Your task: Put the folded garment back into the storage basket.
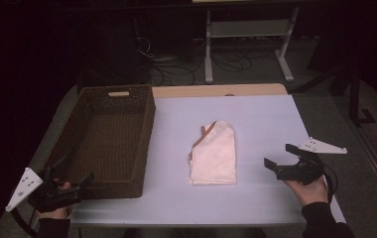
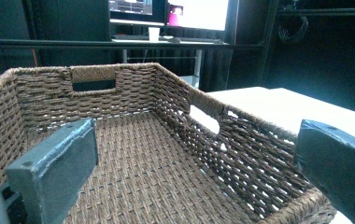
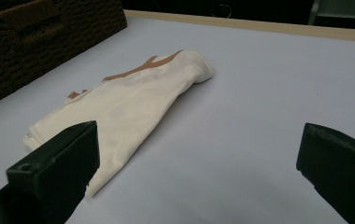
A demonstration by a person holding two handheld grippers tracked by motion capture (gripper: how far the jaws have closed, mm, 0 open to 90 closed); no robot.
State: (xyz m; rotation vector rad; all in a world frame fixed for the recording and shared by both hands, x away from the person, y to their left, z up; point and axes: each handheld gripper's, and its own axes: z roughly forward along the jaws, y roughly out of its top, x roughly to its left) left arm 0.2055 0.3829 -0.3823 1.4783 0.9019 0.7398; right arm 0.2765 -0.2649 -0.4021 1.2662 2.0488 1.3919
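Observation:
A folded cream cloth [image 1: 215,153] with a tan-brown trim lies flat in the middle of the white table [image 1: 256,114]; the right gripper view shows the cloth [image 3: 124,107] just ahead of the jaws. A brown woven basket [image 1: 108,141] stands empty at the table's left side. My left gripper [image 1: 72,179] hovers open at the basket's near end, its jaws looking into the basket [image 2: 166,154]. To the right of the cloth, my right gripper [image 1: 282,157] is held open above the table, and nothing lies between its jaws.
The table's wooden far edge [image 1: 216,90] borders a dark floor with cables and a white metal stand [image 1: 248,44]. Bare table lies right of and in front of the cloth. Monitors [image 2: 171,11] glow beyond the basket in the left gripper view.

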